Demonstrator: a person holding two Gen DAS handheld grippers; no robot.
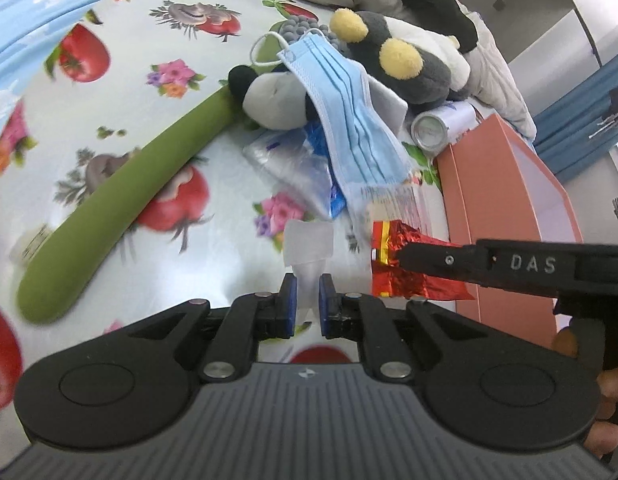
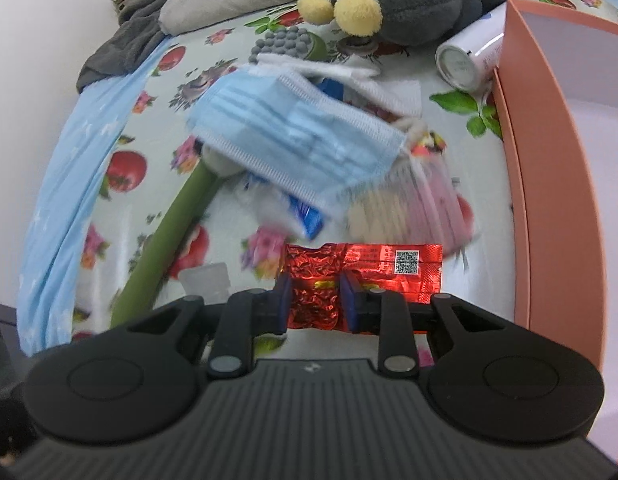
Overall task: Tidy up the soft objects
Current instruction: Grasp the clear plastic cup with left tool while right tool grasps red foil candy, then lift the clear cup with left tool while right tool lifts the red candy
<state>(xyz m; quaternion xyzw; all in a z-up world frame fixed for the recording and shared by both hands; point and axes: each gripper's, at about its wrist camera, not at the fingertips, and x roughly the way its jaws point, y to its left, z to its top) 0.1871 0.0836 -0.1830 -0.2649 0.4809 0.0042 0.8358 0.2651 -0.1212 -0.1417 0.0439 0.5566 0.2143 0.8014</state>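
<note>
My left gripper (image 1: pixel 308 300) is shut on a small translucent white soft piece (image 1: pixel 308 246), held just above the fruit-print tablecloth (image 1: pixel 161 32). From the right of the left wrist view my right gripper (image 1: pixel 403 258) reaches in, shut on a crinkled red foil packet (image 1: pixel 405 268). In the right wrist view the right gripper (image 2: pixel 315 298) pinches that red foil packet (image 2: pixel 373 270) by its left part, and the white piece (image 2: pixel 207 280) shows at lower left. Beyond lie a blue face mask (image 1: pixel 349 120) (image 2: pixel 297 140), a long green plush (image 1: pixel 129 184) and a black-and-white plush (image 1: pixel 269 98).
An open pink box (image 1: pixel 509 200) (image 2: pixel 549 160) stands at the right, with a white can (image 1: pixel 433 128) (image 2: pixel 465 64) beside it. A grey plush with yellow feet (image 1: pixel 401 60) (image 2: pixel 389 4) and grey bedding lie behind. A clear plastic bag (image 1: pixel 293 164) sits under the mask.
</note>
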